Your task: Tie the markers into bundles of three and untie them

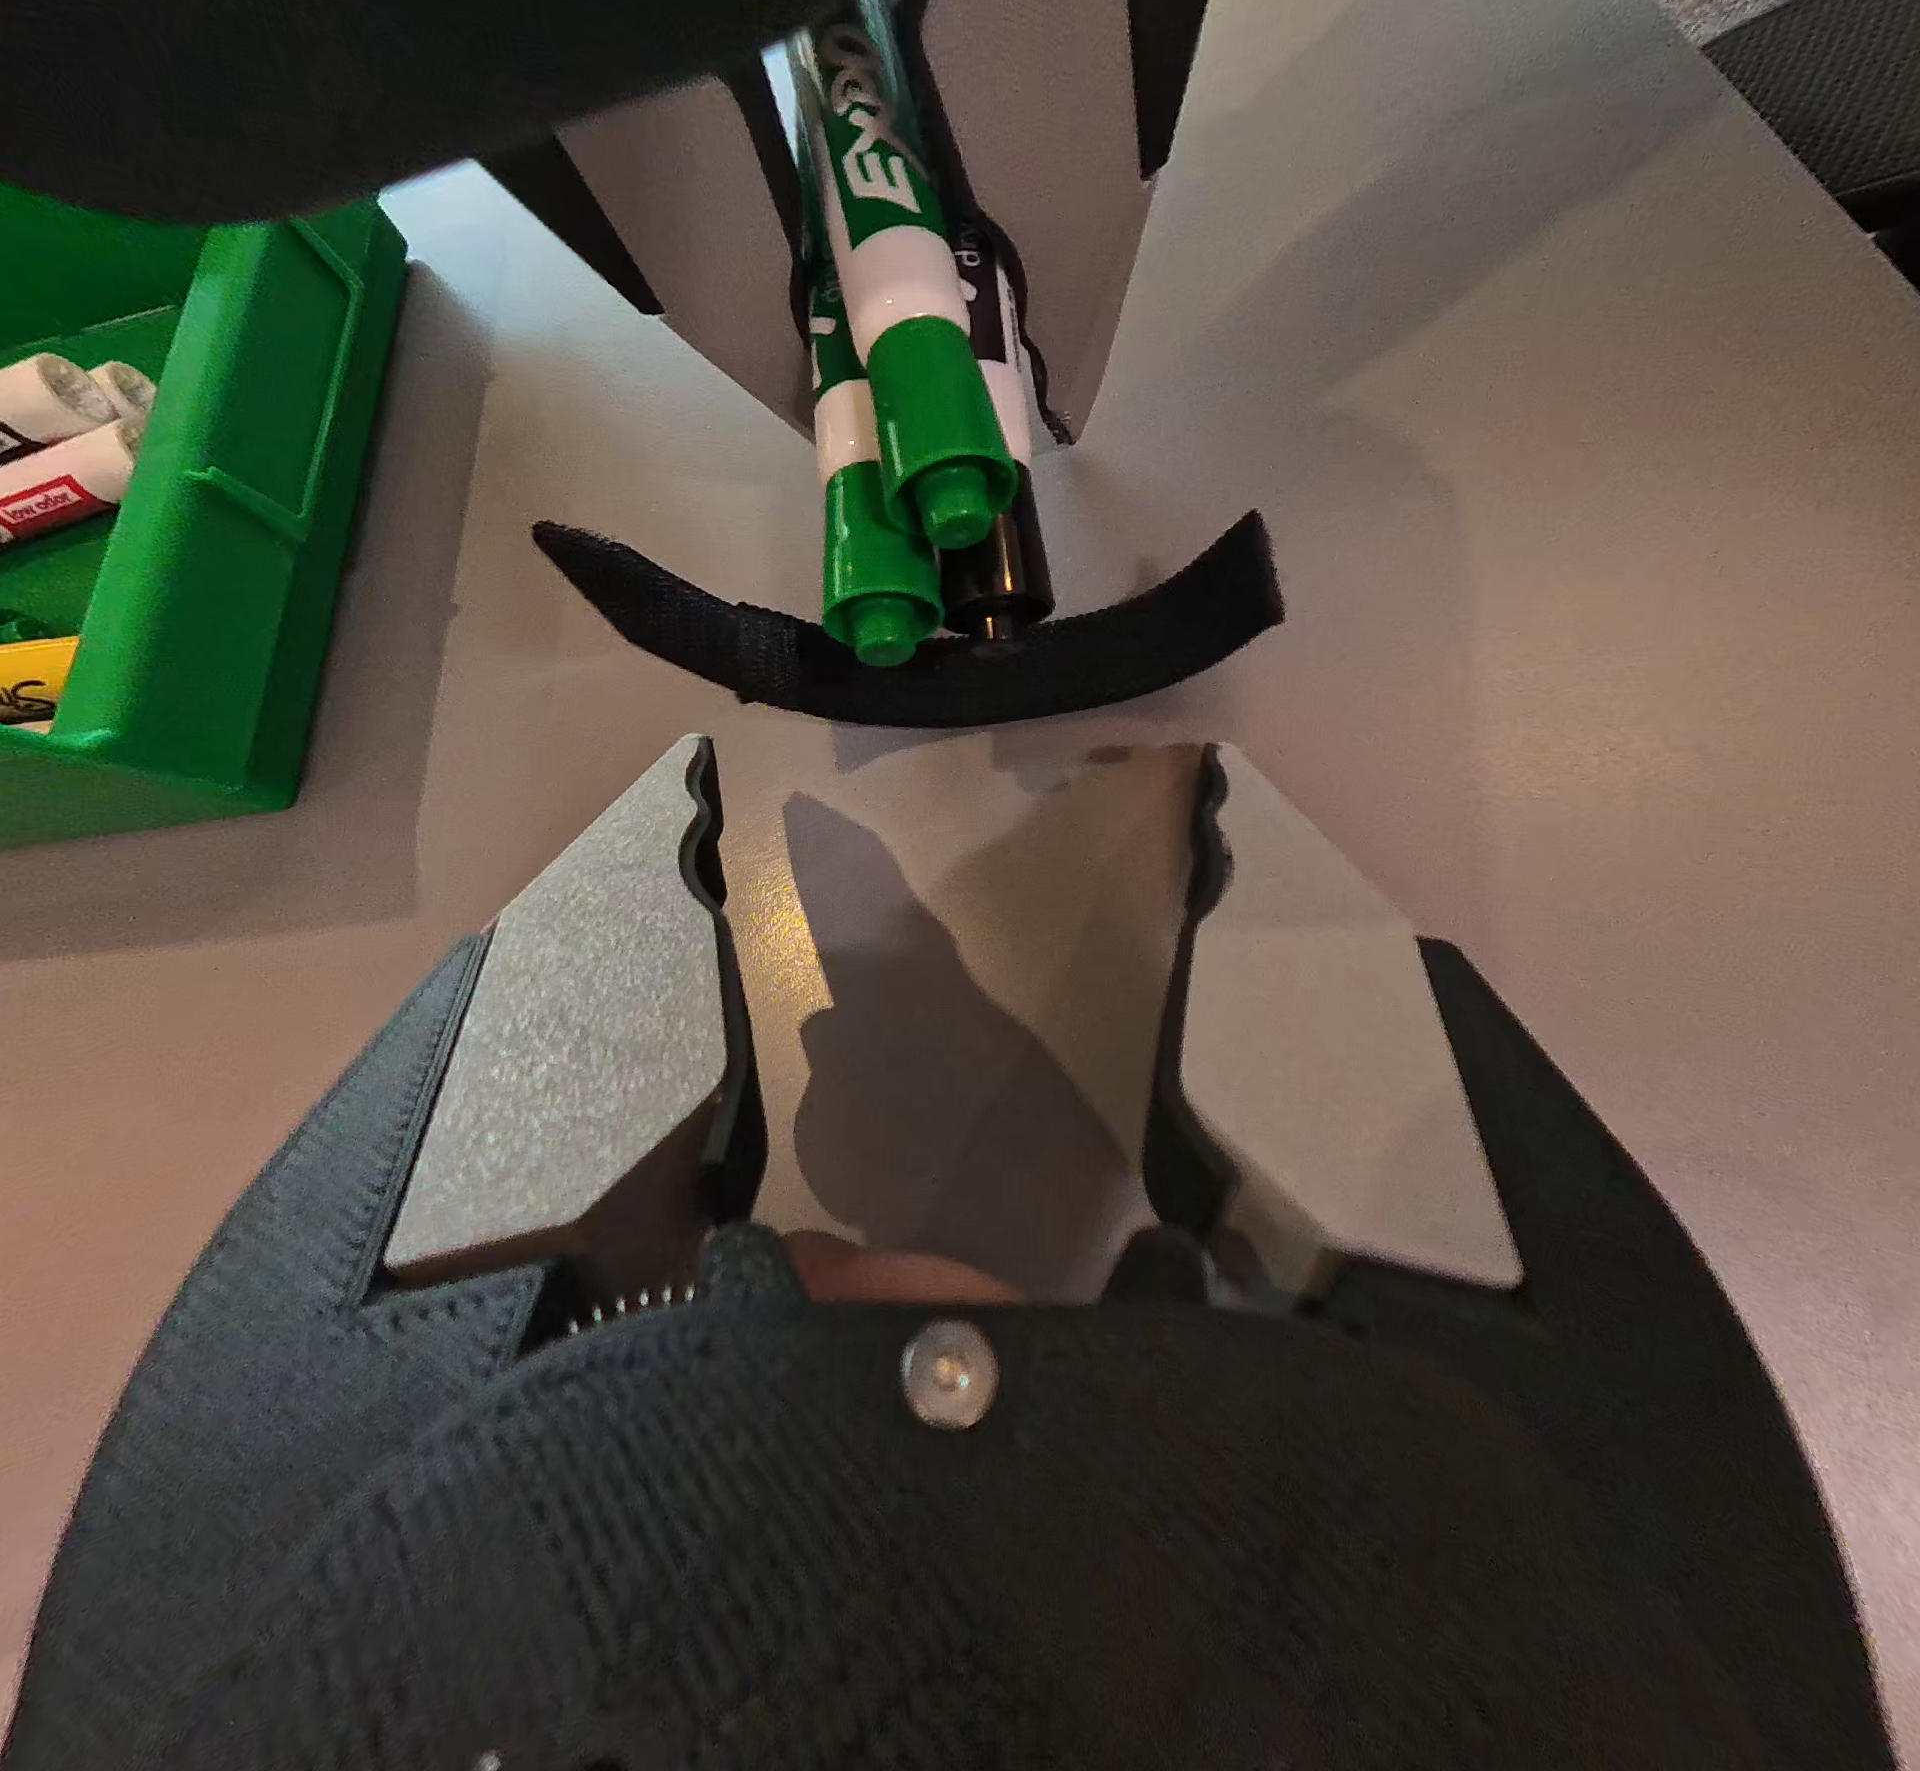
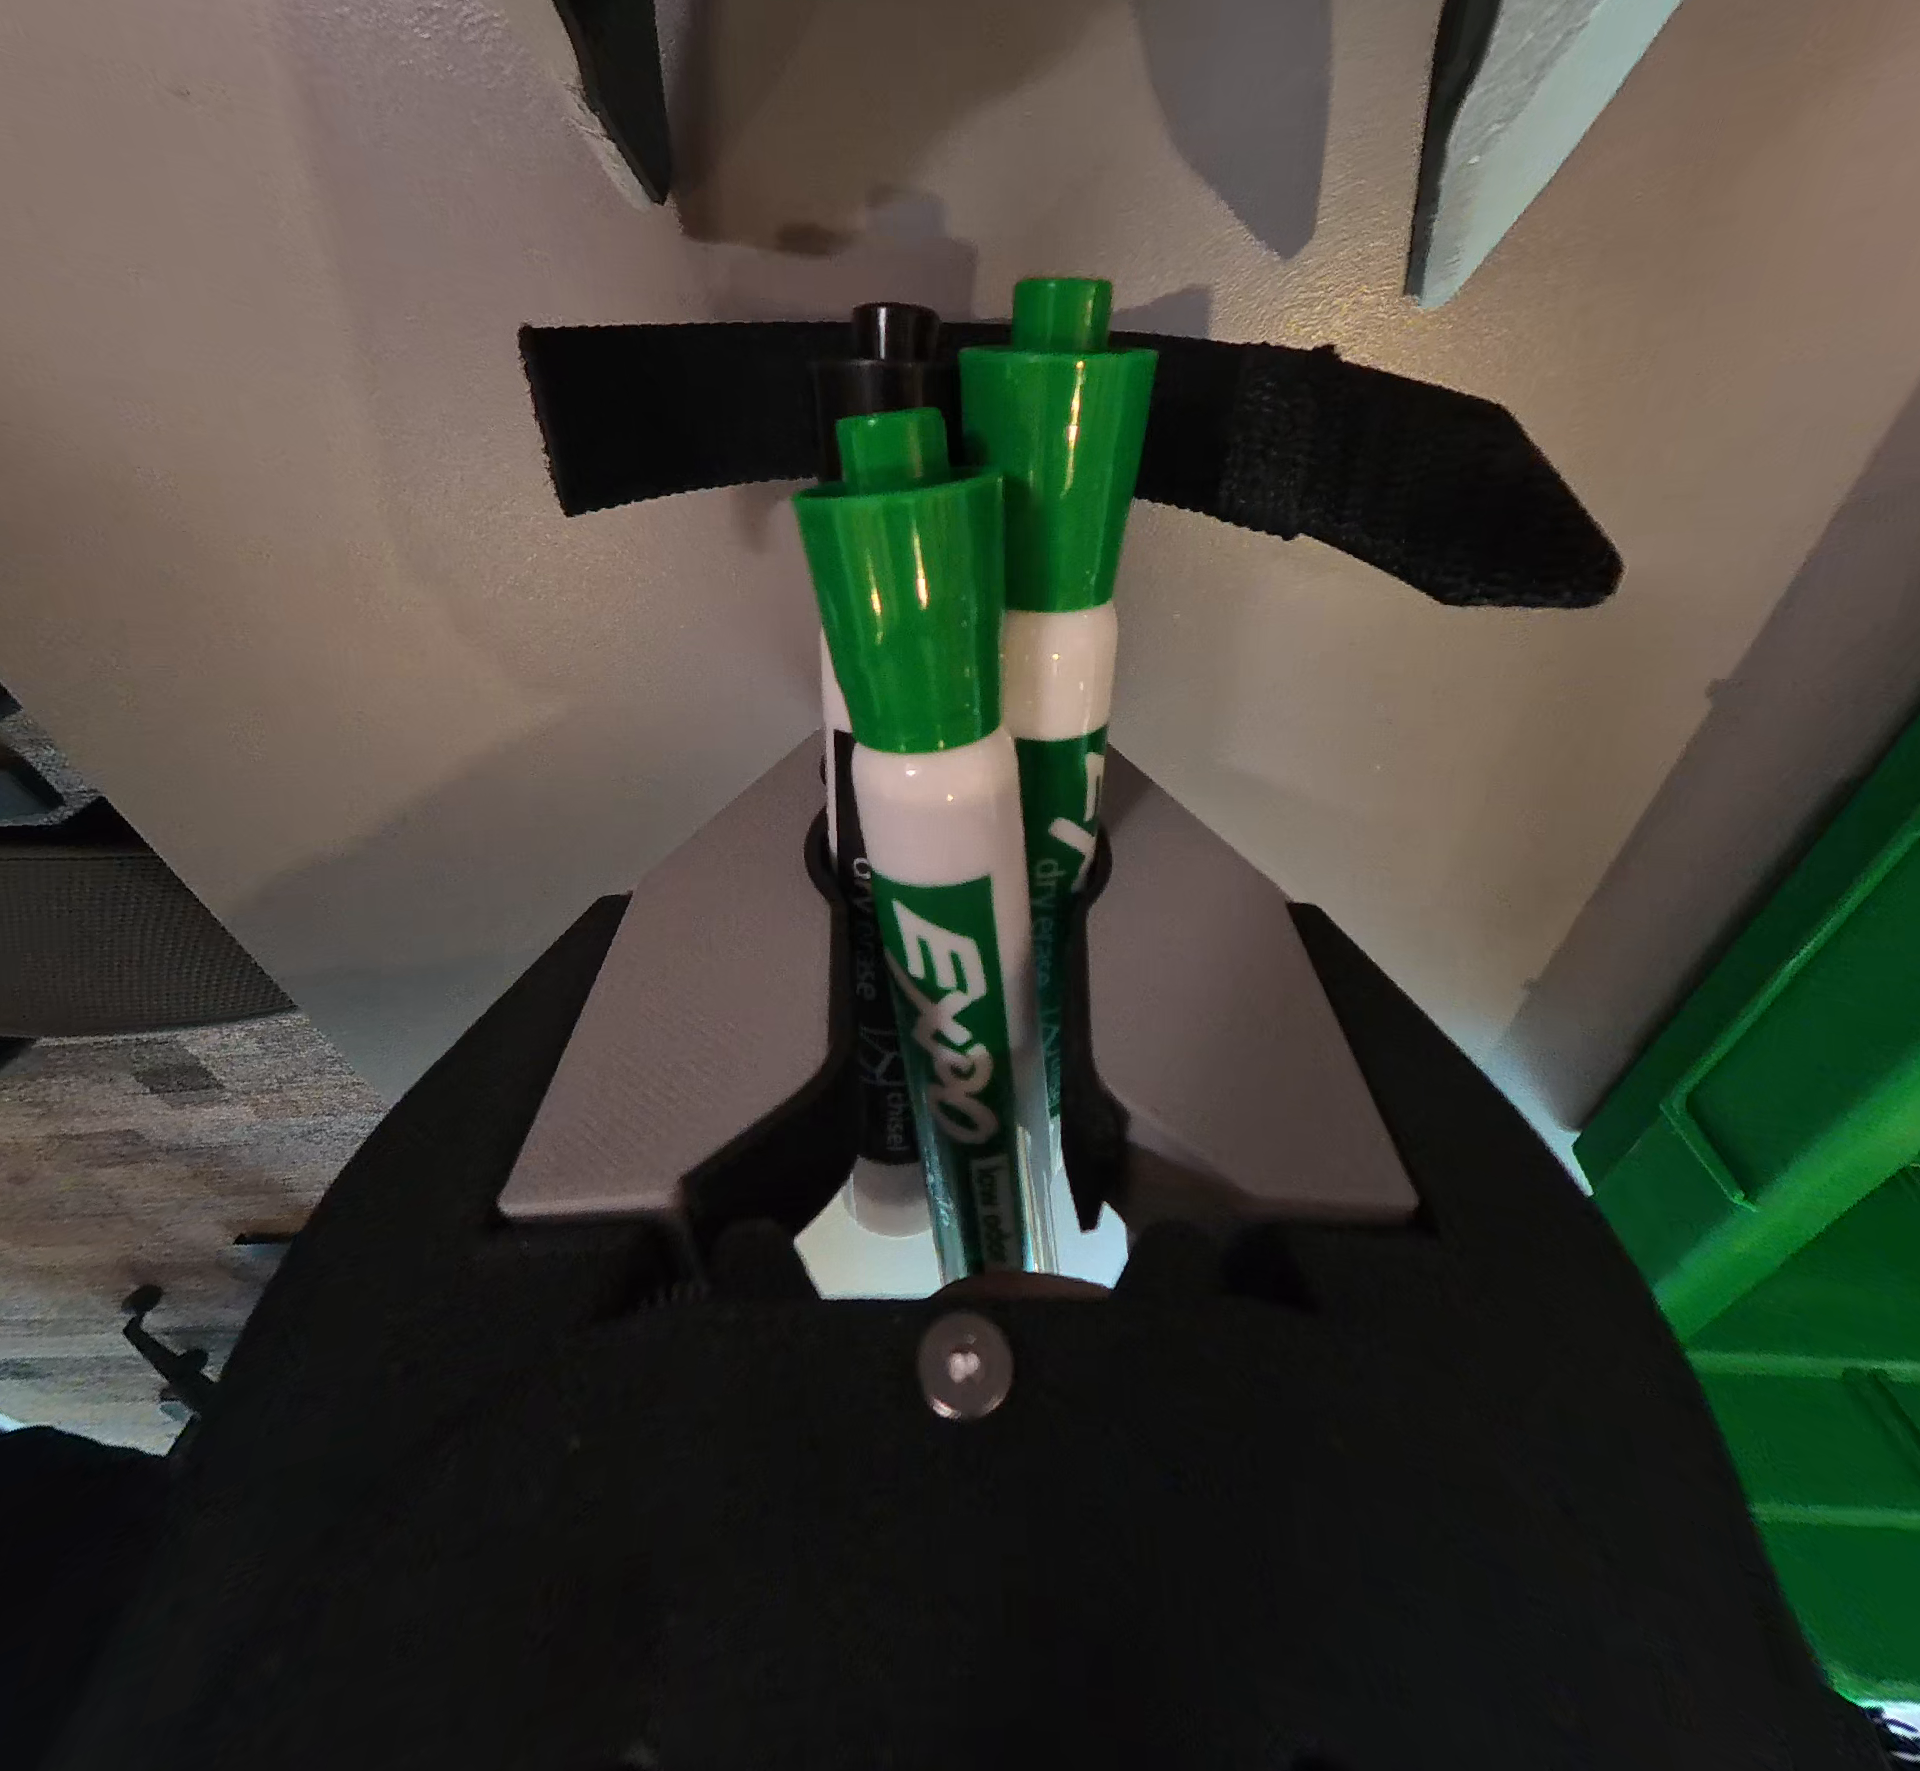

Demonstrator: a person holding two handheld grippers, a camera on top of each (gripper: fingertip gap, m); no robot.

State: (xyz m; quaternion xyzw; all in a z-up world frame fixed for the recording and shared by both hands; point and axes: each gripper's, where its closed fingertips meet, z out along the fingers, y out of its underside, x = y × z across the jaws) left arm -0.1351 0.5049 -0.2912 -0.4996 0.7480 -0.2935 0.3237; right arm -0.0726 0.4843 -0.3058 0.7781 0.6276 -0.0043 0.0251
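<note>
Markers (image 2: 935,786) clamped in right tool (image 2: 961,874)

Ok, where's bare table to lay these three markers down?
Free: the table right of the black strap, and the strip between strap and open left gripper. Crowded: left side, by the green bin.

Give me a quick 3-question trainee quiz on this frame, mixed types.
1. True or false: the left tool is clamped on the strap.
2. How many markers does the right tool hold, and what cap colours?
A) two, both green B) three, two green and one black C) three, all black
3. Fill in: the cap ends lie over the black ____ on the table.

Key: 1 false, it is open and short of the strap; 2 B; 3 strap.
</note>
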